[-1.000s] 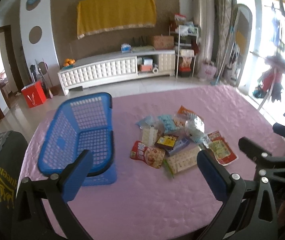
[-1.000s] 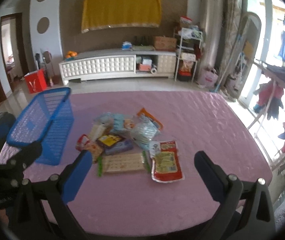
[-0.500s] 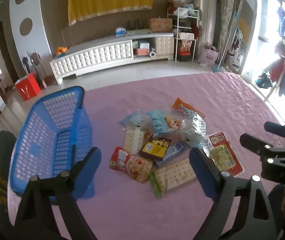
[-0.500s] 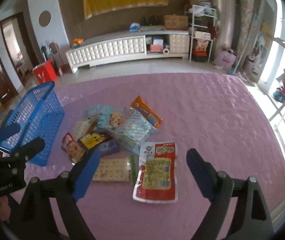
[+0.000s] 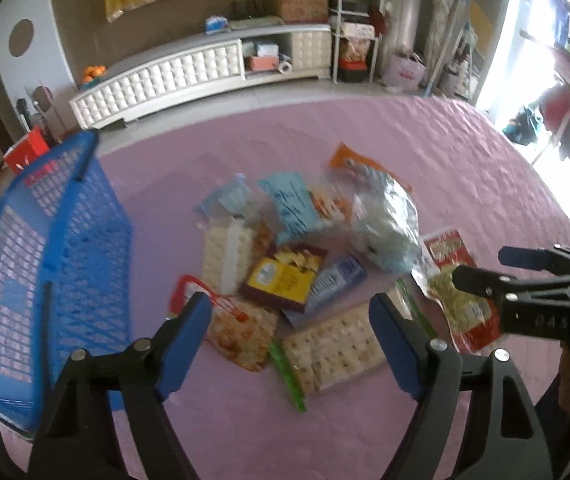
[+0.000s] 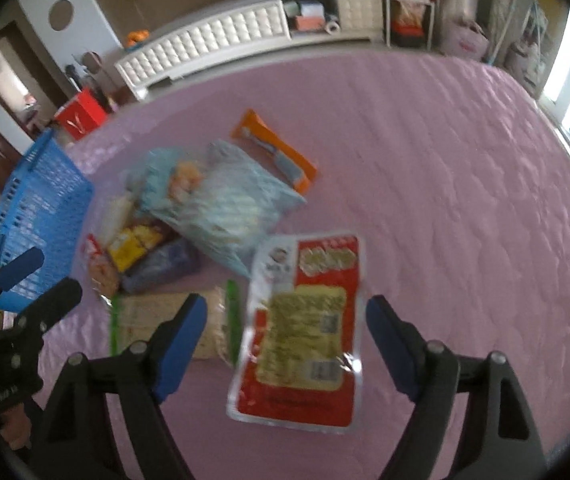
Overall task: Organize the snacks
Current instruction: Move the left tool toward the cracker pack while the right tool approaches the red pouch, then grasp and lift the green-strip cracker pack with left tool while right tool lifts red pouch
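A heap of snack packs lies on the pink cloth (image 5: 445, 160). A blue mesh basket (image 5: 45, 248) stands left of the heap, also visible in the right wrist view (image 6: 33, 216). My left gripper (image 5: 289, 308) hovers over the cracker pack (image 5: 337, 348) and a red snack bag (image 5: 241, 332). Its jaws are closing and hold nothing. My right gripper (image 6: 287, 306) hangs above the red and white pouch (image 6: 305, 320). Its jaws are closing too, with the pouch below them and untouched. A pale blue bag (image 6: 225, 204) and an orange pack (image 6: 273, 148) lie farther back.
Beyond the table's far edge a white TV cabinet (image 5: 205, 76) stands against the wall. A red bag (image 6: 81, 116) sits on the floor, and shelves (image 5: 353, 24) stand at the back right. Bare pink cloth spreads right of the heap (image 6: 465, 200).
Both grippers have come down and forward over the snack heap, which now looks larger. Their jaws have narrowed. The snacks and the basket have not moved.
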A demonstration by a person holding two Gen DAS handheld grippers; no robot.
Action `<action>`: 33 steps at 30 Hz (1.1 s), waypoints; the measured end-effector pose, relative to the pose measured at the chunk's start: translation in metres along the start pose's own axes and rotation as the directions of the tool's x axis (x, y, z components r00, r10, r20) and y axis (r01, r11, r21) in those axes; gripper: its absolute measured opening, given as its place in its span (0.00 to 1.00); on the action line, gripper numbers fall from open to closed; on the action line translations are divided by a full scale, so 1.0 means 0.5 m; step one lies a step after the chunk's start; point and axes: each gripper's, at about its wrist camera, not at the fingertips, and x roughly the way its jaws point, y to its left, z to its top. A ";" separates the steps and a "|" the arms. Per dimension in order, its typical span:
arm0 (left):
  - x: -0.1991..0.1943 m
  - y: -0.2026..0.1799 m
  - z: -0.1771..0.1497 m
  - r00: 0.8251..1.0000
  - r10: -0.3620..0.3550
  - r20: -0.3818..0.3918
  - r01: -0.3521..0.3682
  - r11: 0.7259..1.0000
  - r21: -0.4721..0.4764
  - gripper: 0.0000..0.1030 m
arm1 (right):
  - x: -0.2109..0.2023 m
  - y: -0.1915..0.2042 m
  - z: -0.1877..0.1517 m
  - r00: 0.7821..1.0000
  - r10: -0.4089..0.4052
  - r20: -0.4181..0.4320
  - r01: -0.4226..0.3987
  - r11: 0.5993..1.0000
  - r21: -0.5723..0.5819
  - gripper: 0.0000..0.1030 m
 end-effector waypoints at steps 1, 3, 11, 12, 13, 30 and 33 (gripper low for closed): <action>0.008 -0.003 -0.004 1.000 -0.006 -0.009 0.006 1.000 0.004 0.77 | 0.005 -0.002 -0.003 1.000 -0.014 -0.013 0.014 1.000 0.002 0.83; 0.022 -0.006 -0.014 0.999 -0.027 -0.029 0.027 1.000 0.005 0.77 | 0.017 -0.008 -0.010 0.999 -0.031 -0.045 0.031 0.999 0.012 0.83; 0.051 0.006 -0.037 0.994 -0.088 -0.072 0.088 0.996 -0.003 0.77 | 0.054 -0.028 -0.017 0.991 -0.050 -0.122 0.051 0.999 0.007 0.83; 0.051 0.007 -0.041 0.993 -0.090 -0.072 0.090 0.996 -0.001 0.77 | 0.054 -0.027 -0.017 0.991 -0.051 -0.123 0.051 0.999 -0.003 0.83; 0.051 0.007 -0.043 0.993 -0.094 -0.074 0.095 0.996 0.002 0.77 | 0.058 -0.027 -0.017 0.991 -0.045 -0.129 0.045 0.999 -0.008 0.83; 0.022 0.032 -0.072 0.985 -0.150 -0.085 0.154 0.987 0.050 0.77 | 0.011 0.019 -0.069 0.995 -0.089 -0.044 0.076 0.965 -0.250 0.52; 0.013 0.025 -0.071 0.982 -0.172 -0.078 0.179 0.980 0.089 0.77 | -0.014 0.020 -0.075 0.998 -0.059 -0.021 0.054 0.979 -0.199 0.15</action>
